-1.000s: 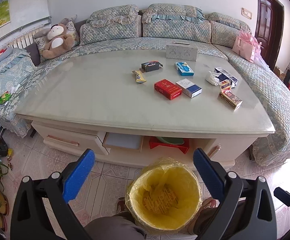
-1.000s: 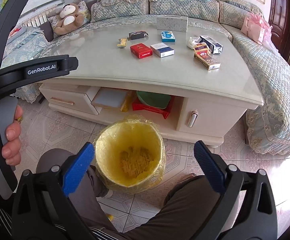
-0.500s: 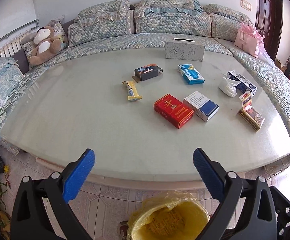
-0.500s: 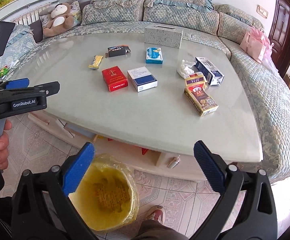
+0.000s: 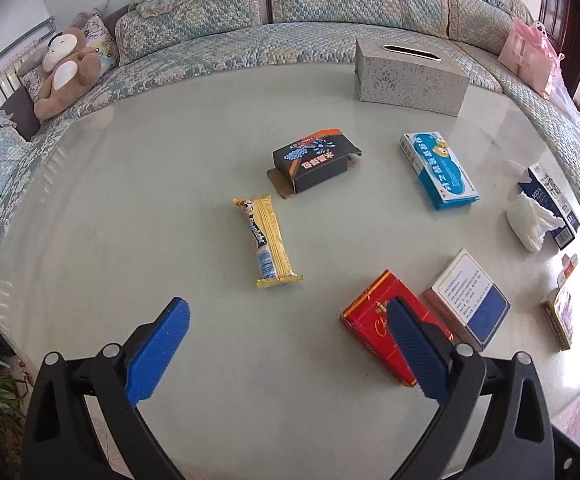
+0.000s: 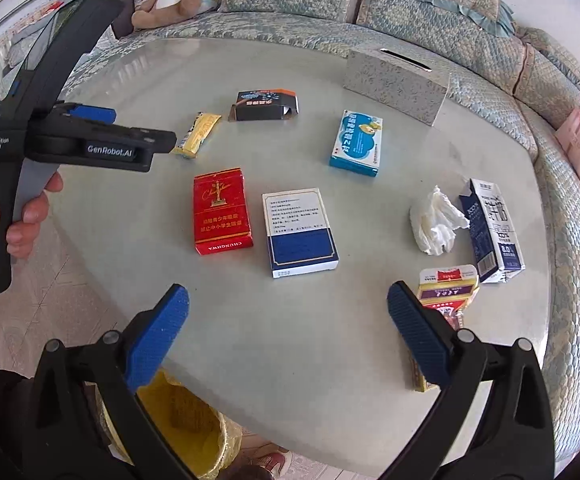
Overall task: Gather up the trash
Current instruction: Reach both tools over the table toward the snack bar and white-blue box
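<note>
Curving around the far side of the room, a quilted blue-grey sofa point(image 5: 329, 12) backed the pale glass-topped table point(image 5: 170, 160), on which all the litter lay. A patterned tissue box point(image 5: 409, 76) stood at the far edge. Below the near rim, the yellow-lined trash bin point(image 6: 194, 428) showed only in the right wrist view, on the tiled floor. Both tools hung above the near part of the table with fingers spread wide and nothing between them — the left gripper point(image 5: 288, 344) in front of a yellow snack wrapper point(image 5: 268, 240), the right gripper point(image 6: 288, 332) just short of a white-and-blue pack point(image 6: 299, 232). A red cigarette pack point(image 6: 221, 211) lay just beside that pack, apart from it. Farther off sat a black carton point(image 5: 313, 164) with open flaps and a blue medicine box point(image 5: 437, 170). On the right, a crumpled tissue point(image 6: 435, 222) touched a dark milk carton point(image 6: 491, 230) — a small opened pack point(image 6: 445, 292) lay nearer.
</note>
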`<state>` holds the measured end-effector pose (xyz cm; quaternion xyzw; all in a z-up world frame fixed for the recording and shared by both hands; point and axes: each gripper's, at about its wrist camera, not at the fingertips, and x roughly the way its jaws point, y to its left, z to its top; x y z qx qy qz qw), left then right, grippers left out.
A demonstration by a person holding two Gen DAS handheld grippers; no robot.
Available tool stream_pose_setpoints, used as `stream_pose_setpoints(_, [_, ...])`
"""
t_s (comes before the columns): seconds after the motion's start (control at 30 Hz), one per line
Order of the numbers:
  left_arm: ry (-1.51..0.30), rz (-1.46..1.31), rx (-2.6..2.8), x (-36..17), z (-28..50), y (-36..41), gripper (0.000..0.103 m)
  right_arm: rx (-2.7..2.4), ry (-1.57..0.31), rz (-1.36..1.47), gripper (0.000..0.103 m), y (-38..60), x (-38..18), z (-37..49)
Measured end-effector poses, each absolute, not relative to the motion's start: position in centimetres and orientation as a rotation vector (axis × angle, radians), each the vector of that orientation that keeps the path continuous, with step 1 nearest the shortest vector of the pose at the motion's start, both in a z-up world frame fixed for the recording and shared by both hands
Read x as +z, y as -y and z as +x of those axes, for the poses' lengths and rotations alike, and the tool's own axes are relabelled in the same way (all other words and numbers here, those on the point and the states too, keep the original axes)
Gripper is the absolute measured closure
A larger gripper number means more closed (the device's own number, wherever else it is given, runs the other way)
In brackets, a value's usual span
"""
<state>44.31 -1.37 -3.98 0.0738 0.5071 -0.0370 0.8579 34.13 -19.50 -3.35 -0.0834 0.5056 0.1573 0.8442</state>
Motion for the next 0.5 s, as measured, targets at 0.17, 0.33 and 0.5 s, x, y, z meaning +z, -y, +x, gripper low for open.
stream_pose_setpoints(0.17, [-1.159,0.067,0.008,-6.1,49.0,0.3,0.006,0.377,-1.150,-0.173,0.006,18.5,-6.0,38.1])
stream_pose_setpoints(0.33, [-1.275,-0.012,0.044,-9.3,51.2,0.0,0.012,0.412,-1.234,-0.196,0.006,18.4,-8.8,40.4])
stream_pose_setpoints(0.5, [-1.325,0.010,0.073,-11.6,52.1,0.5,0.013,0.430,-1.268,-0.208,0.006,18.7,-10.5,41.4])
